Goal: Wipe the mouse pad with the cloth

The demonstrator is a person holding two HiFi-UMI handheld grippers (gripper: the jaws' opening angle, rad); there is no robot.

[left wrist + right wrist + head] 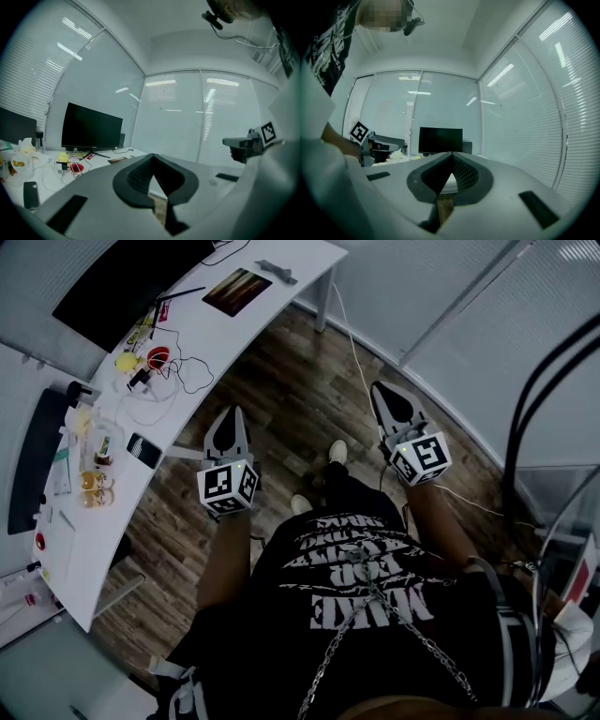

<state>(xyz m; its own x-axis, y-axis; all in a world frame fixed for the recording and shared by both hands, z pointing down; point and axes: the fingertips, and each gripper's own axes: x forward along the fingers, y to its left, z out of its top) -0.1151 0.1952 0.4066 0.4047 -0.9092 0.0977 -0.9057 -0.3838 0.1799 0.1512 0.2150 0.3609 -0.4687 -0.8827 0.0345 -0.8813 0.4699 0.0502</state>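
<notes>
The white desk (220, 329) curves along the left of the head view, while both grippers hang over the wooden floor (300, 399), well apart from it. The whole approach is likely still to be made, and a careless swing in could clip the black monitor (122, 277) at the desk's back. What looks like the mouse pad (236, 291), a dark rectangle with orange streaks, lies flat near the desk's far end. If it is wiped with nothing pinning it, it may well skate across the smooth top. The left gripper (232, 412) and the right gripper (380, 388) each have their jaws closed tip to tip with nothing between them, so neither can take the cloth until it opens. The small grey item (277, 272) just beyond the pad may be the cloth, though it is too small to be sure, and grabbing the wrong thing is a real chance. Nearer, loose cables (192, 376) could snag a jaw, and a dragged cable might tip the small bottles (94, 486) or shove the phone (143, 450) off the edge.
</notes>
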